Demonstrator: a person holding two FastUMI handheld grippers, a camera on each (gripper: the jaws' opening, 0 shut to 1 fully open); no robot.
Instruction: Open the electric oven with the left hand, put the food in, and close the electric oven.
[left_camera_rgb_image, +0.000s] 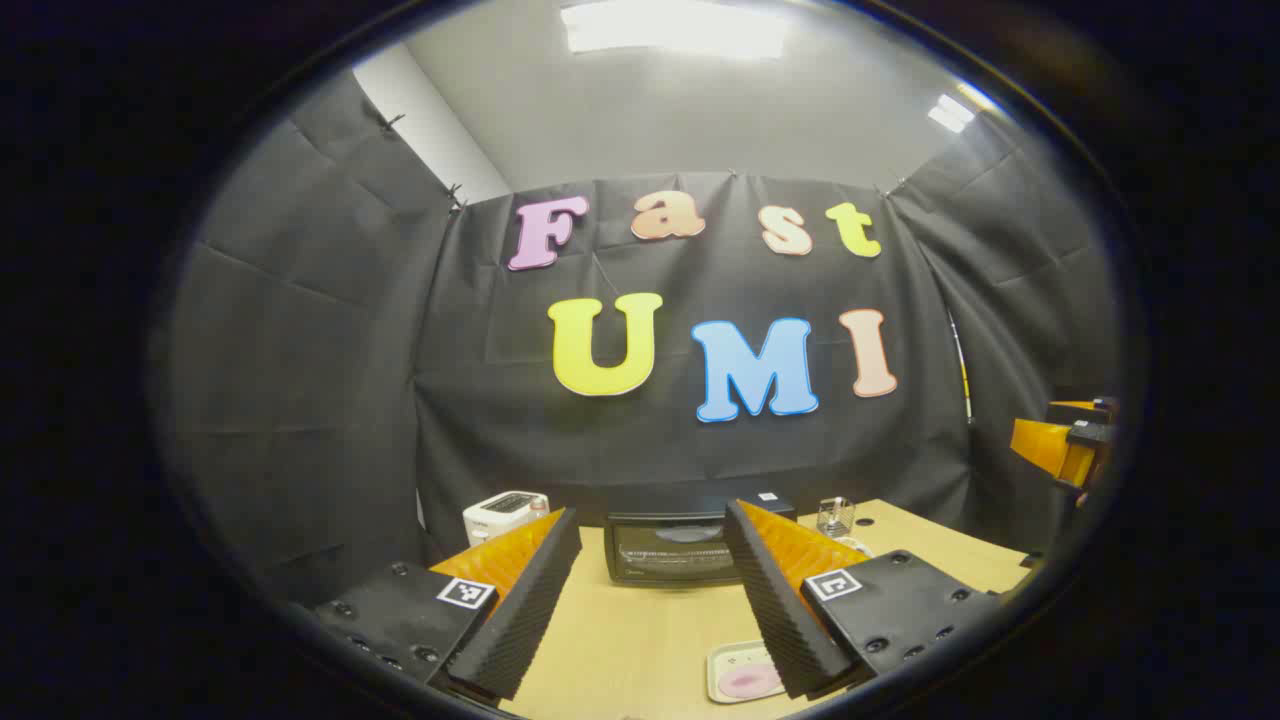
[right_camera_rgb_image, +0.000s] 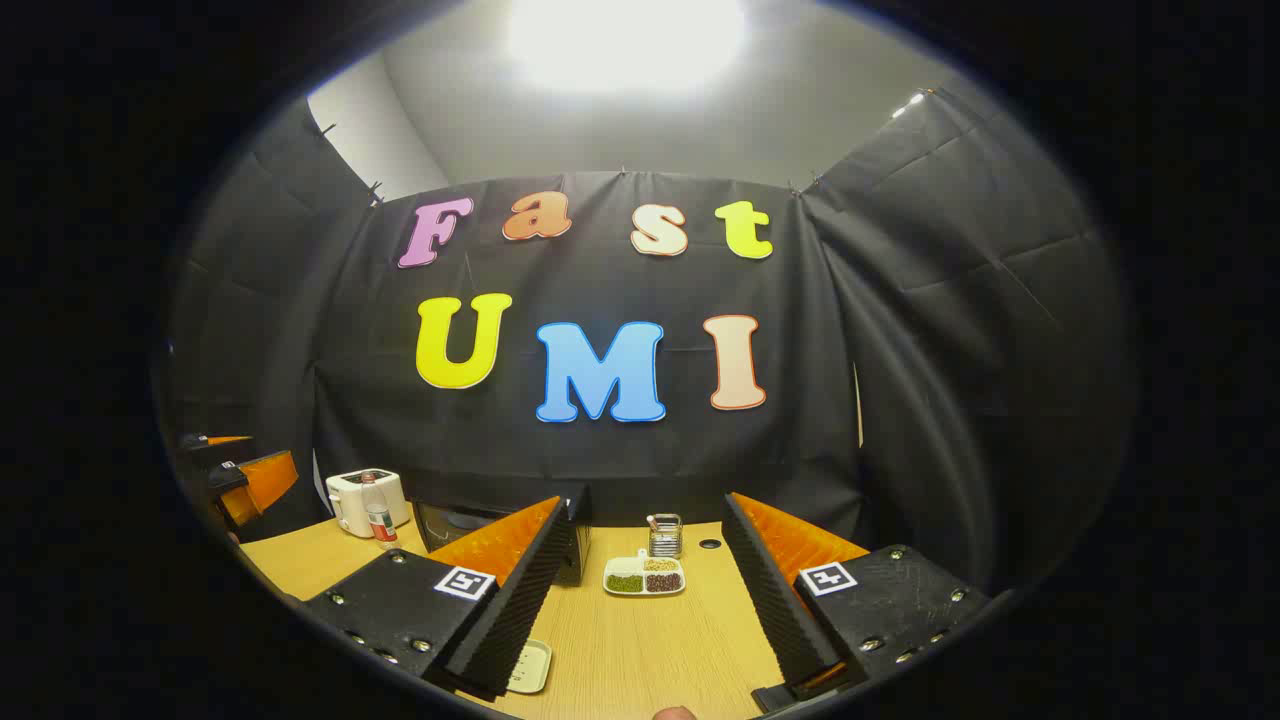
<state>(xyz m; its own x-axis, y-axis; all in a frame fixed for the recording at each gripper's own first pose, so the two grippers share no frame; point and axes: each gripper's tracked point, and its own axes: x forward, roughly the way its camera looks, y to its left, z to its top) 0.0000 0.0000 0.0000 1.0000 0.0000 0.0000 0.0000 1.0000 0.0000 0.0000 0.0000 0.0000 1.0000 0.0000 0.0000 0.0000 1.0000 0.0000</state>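
The black electric oven (left_camera_rgb_image: 668, 548) stands at the back of the wooden table (left_camera_rgb_image: 640, 630) with its glass door closed. My left gripper (left_camera_rgb_image: 653, 512) is open, held above the table in front of the oven and apart from it. A pale plate with pink food (left_camera_rgb_image: 745, 675) lies near the front, partly under the right finger. My right gripper (right_camera_rgb_image: 642, 505) is open and holds nothing. In the right gripper view the oven (right_camera_rgb_image: 445, 522) is mostly hidden behind the left finger, and the plate (right_camera_rgb_image: 530, 665) peeks out below it.
A white toaster (left_camera_rgb_image: 505, 512) sits left of the oven, with a small bottle (right_camera_rgb_image: 378, 515) beside it. A glass holder (right_camera_rgb_image: 664, 535) and a divided dish of beans (right_camera_rgb_image: 645, 577) stand to the oven's right. The other gripper (left_camera_rgb_image: 1070, 440) hovers at the far right.
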